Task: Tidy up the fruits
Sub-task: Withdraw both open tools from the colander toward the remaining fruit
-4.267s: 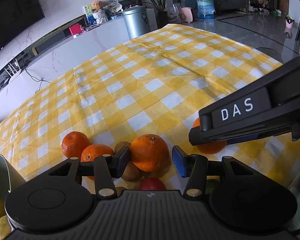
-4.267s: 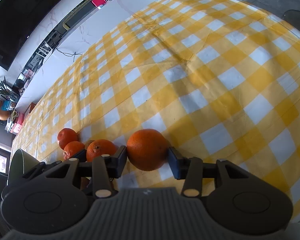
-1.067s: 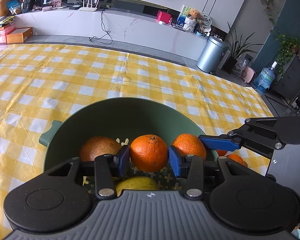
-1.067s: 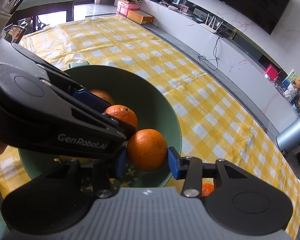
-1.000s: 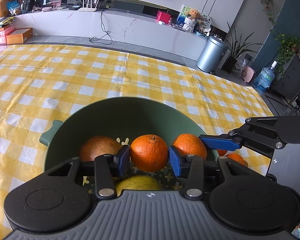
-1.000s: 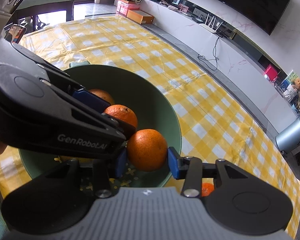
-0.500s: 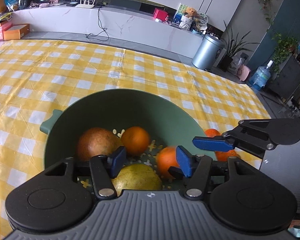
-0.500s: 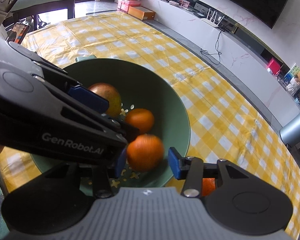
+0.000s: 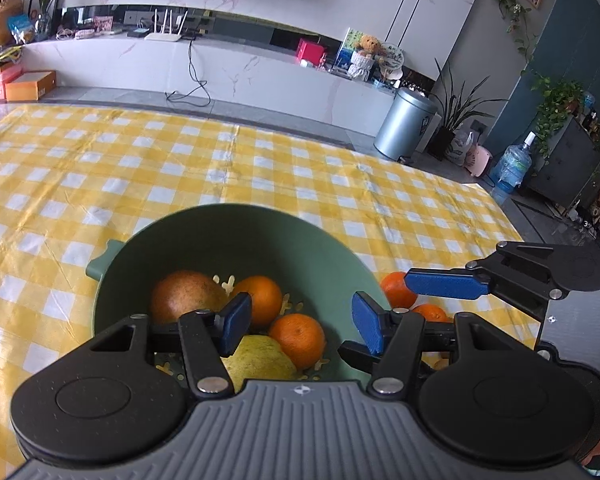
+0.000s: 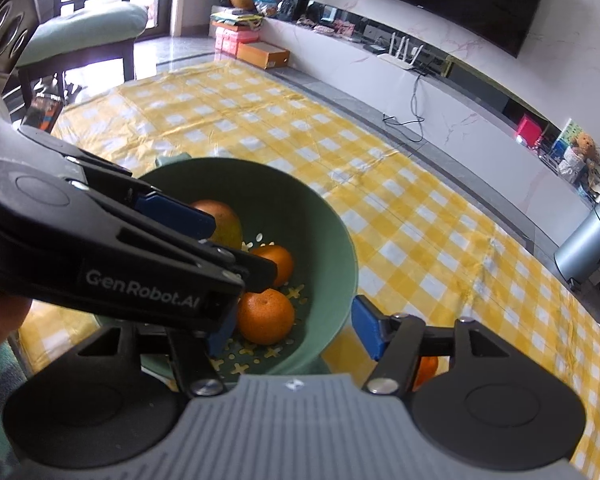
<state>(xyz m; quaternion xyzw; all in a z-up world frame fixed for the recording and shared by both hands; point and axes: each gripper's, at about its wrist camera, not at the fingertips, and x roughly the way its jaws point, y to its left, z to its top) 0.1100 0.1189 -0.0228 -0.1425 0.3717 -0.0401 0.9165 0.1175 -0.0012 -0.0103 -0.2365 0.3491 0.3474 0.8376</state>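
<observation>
A green bowl (image 9: 236,232) sits on the yellow checked tablecloth and holds two oranges (image 9: 298,338), a brownish fruit (image 9: 184,294) and a yellow fruit (image 9: 256,360). My left gripper (image 9: 300,326) is open and empty above the bowl. My right gripper (image 10: 292,330) is open and empty above the bowl's near rim (image 10: 340,280), with an orange (image 10: 265,316) lying in the bowl below it. The right gripper also shows in the left wrist view (image 9: 444,284). The left gripper's body (image 10: 100,248) crosses the right wrist view.
Two more oranges (image 9: 396,288) lie on the cloth just right of the bowl. One orange (image 10: 426,368) shows under my right finger. A chair (image 10: 80,32) stands past the table's far left end. A steel bin (image 9: 406,128) stands on the floor beyond the table.
Both grippers have opened and let go of their oranges, which now lie in the bowl. Both grippers have risen a little above the bowl.
</observation>
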